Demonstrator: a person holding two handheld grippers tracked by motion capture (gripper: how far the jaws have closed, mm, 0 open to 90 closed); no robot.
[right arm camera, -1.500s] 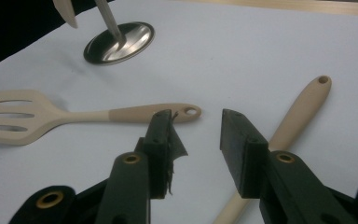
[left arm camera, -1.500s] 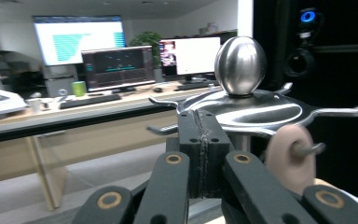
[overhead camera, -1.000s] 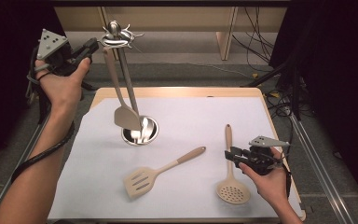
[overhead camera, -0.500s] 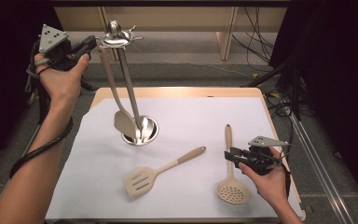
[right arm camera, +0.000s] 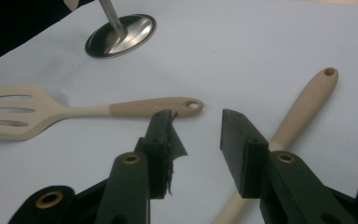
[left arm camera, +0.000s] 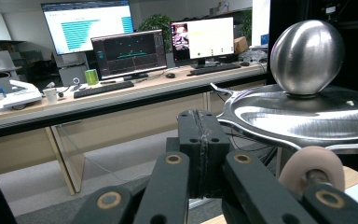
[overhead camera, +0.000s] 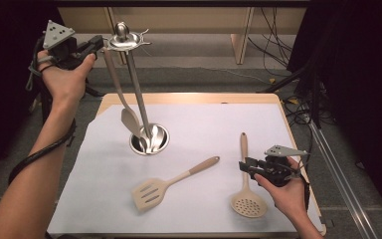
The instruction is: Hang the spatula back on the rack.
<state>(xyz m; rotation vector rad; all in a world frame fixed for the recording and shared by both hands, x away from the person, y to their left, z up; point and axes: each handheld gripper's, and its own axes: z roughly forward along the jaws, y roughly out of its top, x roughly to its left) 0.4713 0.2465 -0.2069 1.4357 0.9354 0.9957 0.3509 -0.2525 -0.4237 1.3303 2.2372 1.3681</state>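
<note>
A steel utensil stand [overhead camera: 138, 94] rises from a round base [overhead camera: 150, 139] on the white sheet. A beige spatula [overhead camera: 128, 119] hangs from its top dish [overhead camera: 124, 40]. My left gripper [overhead camera: 95, 46] is held up beside that dish with its jaws pressed shut and nothing between them. In the left gripper view [left arm camera: 200, 140] the dish [left arm camera: 303, 116] and its ball [left arm camera: 307, 56] lie just to the right, beside the spatula's round handle end [left arm camera: 314, 165]. My right gripper [overhead camera: 246, 167] stands open low over the handle of a beige skimmer [overhead camera: 248, 204]. A slotted turner [overhead camera: 151, 191] lies left of it.
In the right gripper view the gripper [right arm camera: 196, 126] has the skimmer handle [right arm camera: 303, 102] at its right, the turner [right arm camera: 9, 112] at its left and the stand base [right arm camera: 121, 35] farther off. A white sheet [overhead camera: 204, 124] covers the wooden table. Cables [overhead camera: 303, 104] trail on the floor at right.
The top of the hanging spatula's handle has shifted a little to the left and my left hand has edged slightly. The right hand and the utensils on the sheet have not moved.
</note>
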